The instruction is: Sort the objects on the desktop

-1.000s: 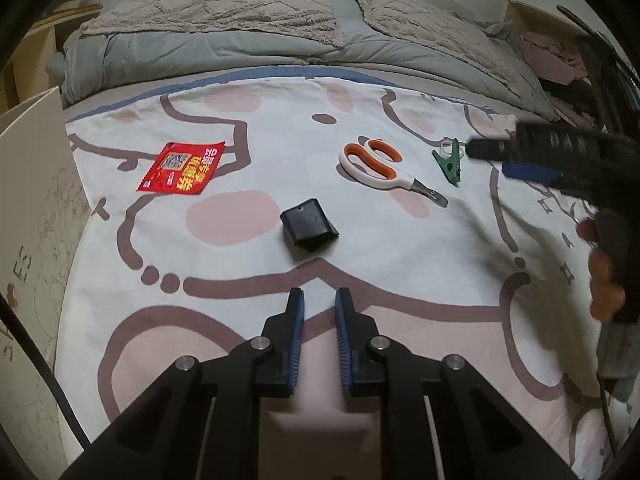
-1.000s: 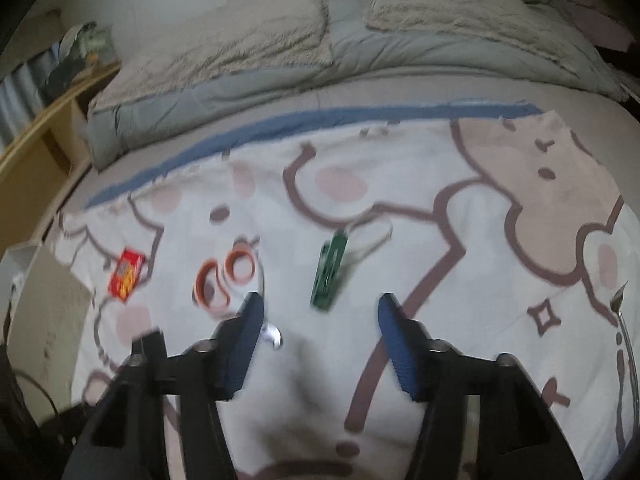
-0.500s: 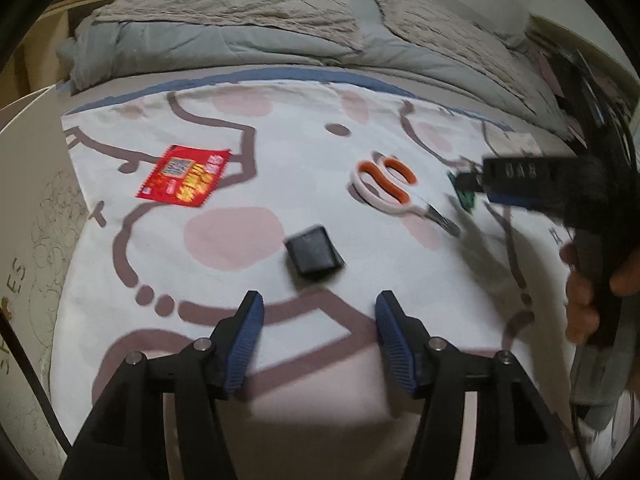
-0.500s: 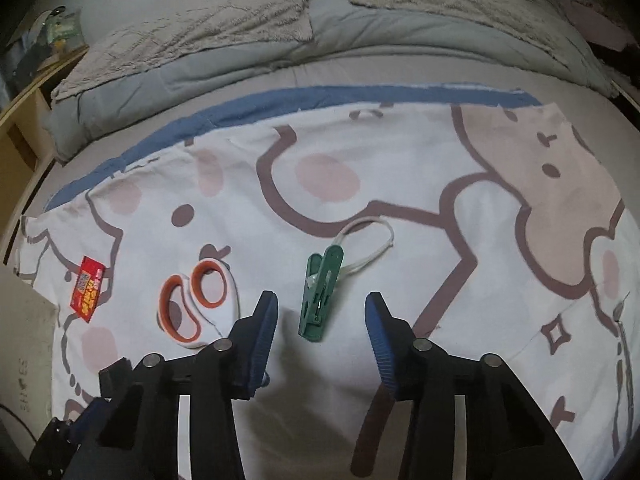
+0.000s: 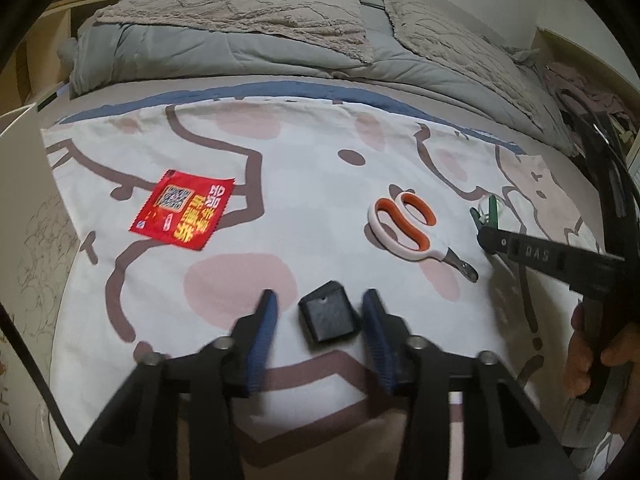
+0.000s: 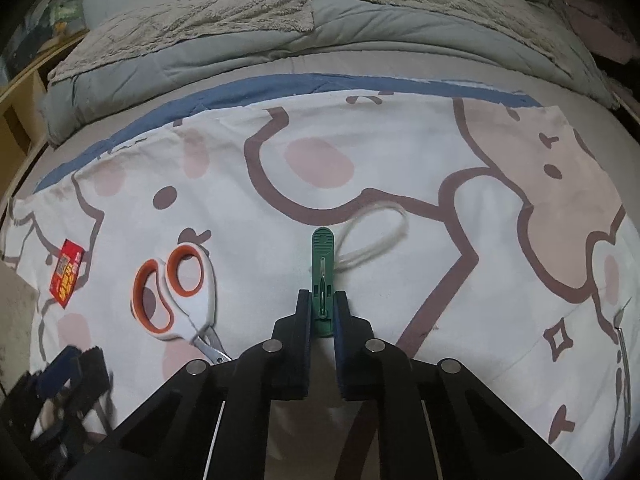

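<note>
My left gripper is open, its blue-padded fingers either side of a small black box lying on the patterned sheet. My right gripper is shut on a green clothes peg with a white string loop; the peg lies on the sheet. White scissors with orange handles lie left of the peg and show in the left wrist view. A red sachet lies at the far left and shows in the right wrist view. The right gripper's body hides most of the peg in the left view.
The objects lie on a white cartoon-print sheet spread over a bed. A grey duvet and pillows are piled at the back. A pale box wall stands at the left edge. A thin metal item lies at the right.
My left gripper opened, then moved forward until its fingers straddled the black box. My right gripper advanced to the green peg and closed on it.
</note>
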### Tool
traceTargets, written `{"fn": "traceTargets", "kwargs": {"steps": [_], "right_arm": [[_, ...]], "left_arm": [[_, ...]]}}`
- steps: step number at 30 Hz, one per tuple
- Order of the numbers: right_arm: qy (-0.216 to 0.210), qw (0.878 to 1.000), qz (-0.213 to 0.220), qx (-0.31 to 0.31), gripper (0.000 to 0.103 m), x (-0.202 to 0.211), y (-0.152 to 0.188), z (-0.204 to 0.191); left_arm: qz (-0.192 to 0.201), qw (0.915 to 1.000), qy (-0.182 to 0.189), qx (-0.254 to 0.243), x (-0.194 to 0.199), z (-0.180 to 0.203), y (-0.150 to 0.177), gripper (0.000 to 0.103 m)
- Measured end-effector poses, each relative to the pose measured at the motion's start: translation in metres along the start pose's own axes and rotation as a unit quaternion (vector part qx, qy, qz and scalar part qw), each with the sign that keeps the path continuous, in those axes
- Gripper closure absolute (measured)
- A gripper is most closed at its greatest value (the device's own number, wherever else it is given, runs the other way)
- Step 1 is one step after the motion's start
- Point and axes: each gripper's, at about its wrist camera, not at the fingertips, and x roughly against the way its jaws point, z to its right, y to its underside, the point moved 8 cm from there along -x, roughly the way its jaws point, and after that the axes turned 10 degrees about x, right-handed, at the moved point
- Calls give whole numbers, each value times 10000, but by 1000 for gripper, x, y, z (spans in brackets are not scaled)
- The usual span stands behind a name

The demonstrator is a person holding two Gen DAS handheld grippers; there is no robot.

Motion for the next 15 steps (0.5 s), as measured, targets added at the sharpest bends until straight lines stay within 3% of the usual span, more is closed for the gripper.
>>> {"fn": "traceTargets", "kwargs": {"steps": [2, 15], "right_arm": [[-2, 10000, 41, 86, 93, 2, 2, -2], [-95, 9973, 215, 700, 93, 17, 24, -12]], "left_arm": [[1, 10000, 42, -33, -1, 2, -1, 73], [72, 9998, 90, -179, 4, 8, 4, 74]]}}
